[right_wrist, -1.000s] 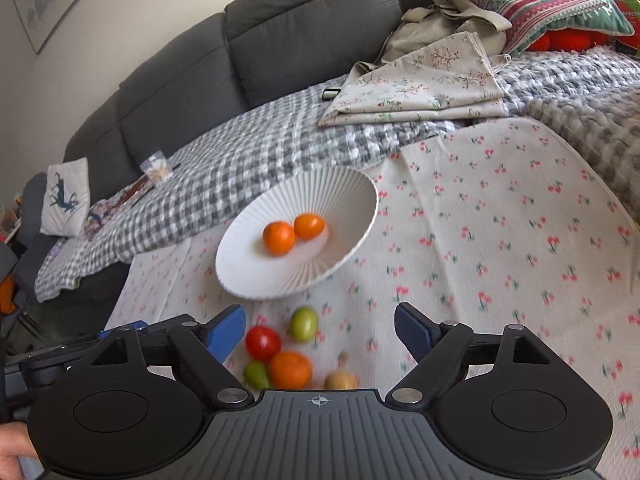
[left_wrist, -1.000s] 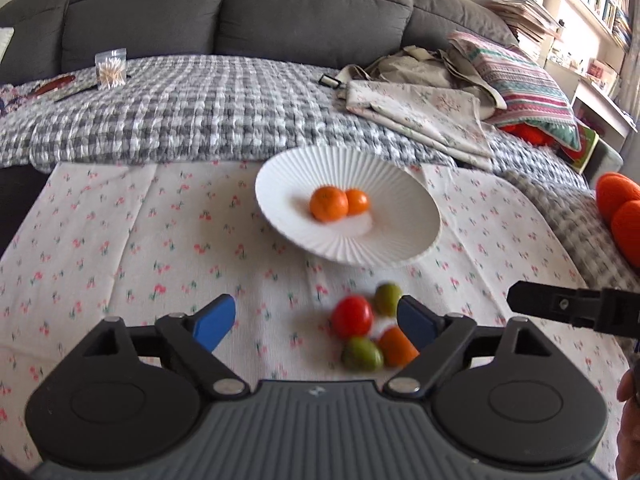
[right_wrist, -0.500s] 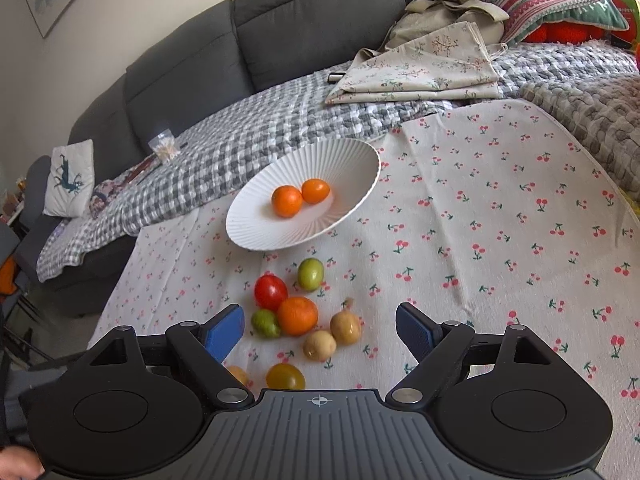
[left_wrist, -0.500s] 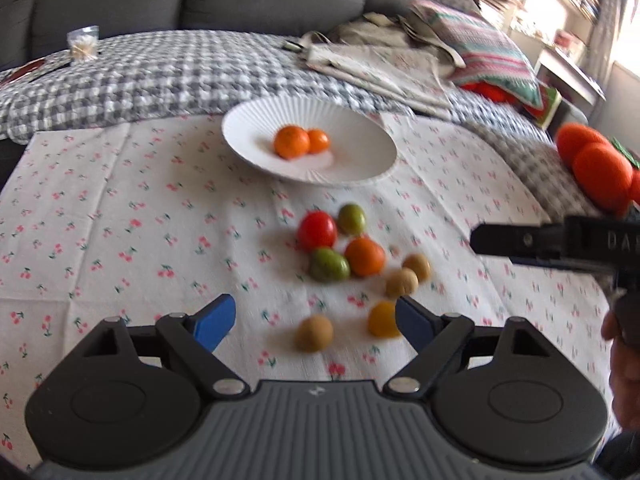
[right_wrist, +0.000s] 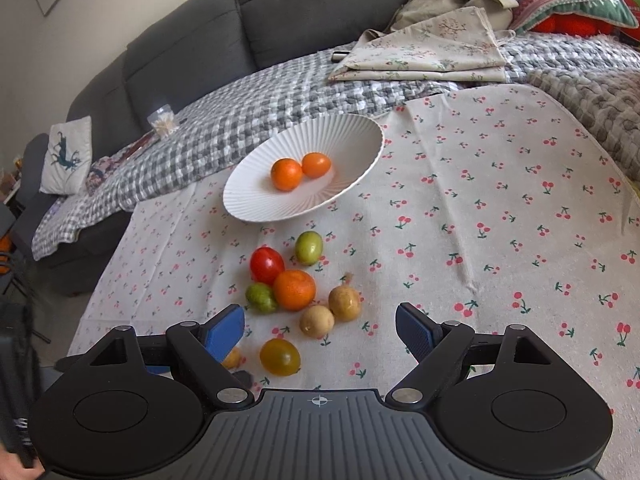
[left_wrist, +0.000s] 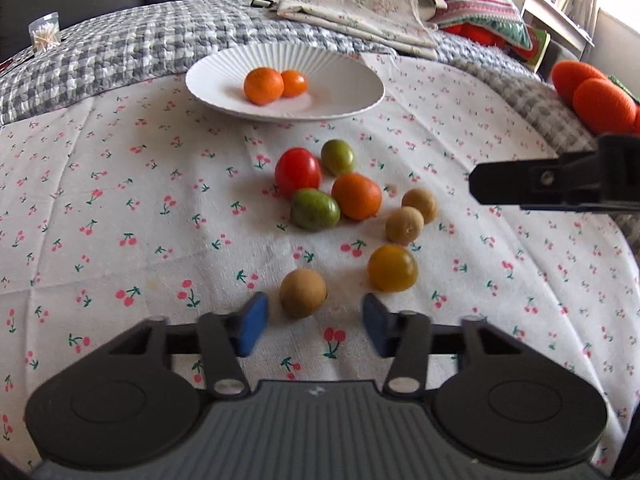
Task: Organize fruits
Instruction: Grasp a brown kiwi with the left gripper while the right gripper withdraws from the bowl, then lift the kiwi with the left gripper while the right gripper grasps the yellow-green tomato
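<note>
Left wrist view: left tool [left_wrist: 312, 322] w/ blue pads closing, a tan round fruit [left_wrist: 303, 293] sits just ahead between the tips, pads not touching it yet, so nothing gripped. Yellow fruit [left_wrist: 393, 268] just to its right on the cherry-print cloth [left_wrist: 120, 208]. Further out: two more tan fruits [left_wrist: 405, 225], an orange [left_wrist: 356, 196], two green fruits [left_wrist: 315, 209] and a red tomato [left_wrist: 298, 172], clustered, several touching. White ribbed plate [left_wrist: 344, 76] beyond holds two oranges [left_wrist: 263, 85] side by side. Black bar of the right tool [left_wrist: 560, 180] comes in from the right edge. Right wrist view: right tool [right_wrist: 320, 330] spread wide, released, nothing between pads; it hangs over the near edge of the fruit pile, yellow fruit [right_wrist: 280, 357] closest to it. Plate [right_wrist: 352, 136] w/ two oranges farther back; grey sofa [right_wrist: 312, 4] and checked blanket [right_wrist: 248, 108] behind.
</note>
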